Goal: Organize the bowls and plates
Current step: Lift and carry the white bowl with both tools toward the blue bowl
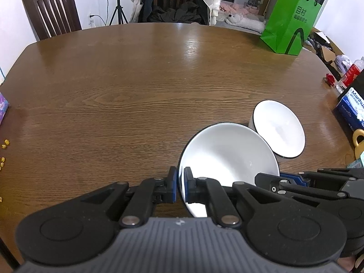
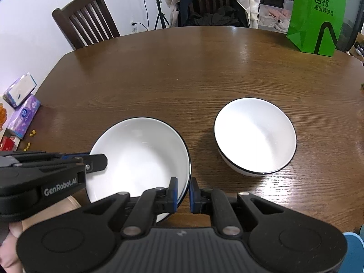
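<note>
left wrist view: I see my left hand-held gripper (image 1: 180,183) clenched on the near-left rim of the large white bowl (image 1: 229,159), one pad inside the rim, one outside.
bowl attitude: tilted in this view, open side toward the lens; I can't tell if its base is touching the bench (image 1: 127,95).
second bowl: smaller white bowl (image 1: 281,128) sits just beyond and right of the gripped one, rims overlapping in this view; touching or not, can't tell.
right side of frame: the right hand-held gripper (image 1: 268,179) comes in from the right at the large bowl's opposite rim.
clutter: green paper bag (image 1: 290,20) far ahead-right, tissue box (image 1: 351,107) off to the right.

right wrist view: right hand-held gripper (image 2: 183,191) clenched on the near-right rim of the large white bowl (image 2: 138,152), rim sandwiched between the blue pads.
left unit: left hand-held gripper (image 2: 95,160) enters from the left and bites the far-left rim, so it's a two-handed hold.
smaller white bowl (image 2: 254,134): ahead-right of my fingertips, upright on the bench (image 2: 182,72), clearly apart from the large one here.

step: I judge the large bowl is being carried by both grippers, stacking not yet done.
next move: probably bring the two bowls together to nest. Needs both hands moving level and in sync, rim grips kept tight; glazed rim could slip.
</note>
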{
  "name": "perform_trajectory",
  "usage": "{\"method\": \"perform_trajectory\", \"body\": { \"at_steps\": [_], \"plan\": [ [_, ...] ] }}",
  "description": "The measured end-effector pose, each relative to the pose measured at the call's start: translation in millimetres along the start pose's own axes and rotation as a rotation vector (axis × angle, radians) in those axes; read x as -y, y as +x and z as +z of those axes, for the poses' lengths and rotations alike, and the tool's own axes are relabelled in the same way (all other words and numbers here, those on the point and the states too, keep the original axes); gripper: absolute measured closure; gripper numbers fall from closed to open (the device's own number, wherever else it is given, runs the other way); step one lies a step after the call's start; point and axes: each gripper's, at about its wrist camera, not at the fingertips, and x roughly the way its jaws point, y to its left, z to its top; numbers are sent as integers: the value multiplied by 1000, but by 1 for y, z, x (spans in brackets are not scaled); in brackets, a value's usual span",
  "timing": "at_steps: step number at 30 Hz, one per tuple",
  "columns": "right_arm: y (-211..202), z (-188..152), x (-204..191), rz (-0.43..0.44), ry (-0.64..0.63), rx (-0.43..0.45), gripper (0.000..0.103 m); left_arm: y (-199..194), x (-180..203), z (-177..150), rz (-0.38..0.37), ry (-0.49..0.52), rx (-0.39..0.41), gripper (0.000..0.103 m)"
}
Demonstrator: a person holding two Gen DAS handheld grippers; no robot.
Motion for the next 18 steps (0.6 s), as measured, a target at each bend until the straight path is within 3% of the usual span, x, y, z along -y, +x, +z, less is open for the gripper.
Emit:
{"method": "perform_trajectory", "body": {
  "at_steps": [18],
  "plan": [
    [-34,-19,26,-8,29,44,93,-25,38,-13,-7,45,32,96]
  ]
}}
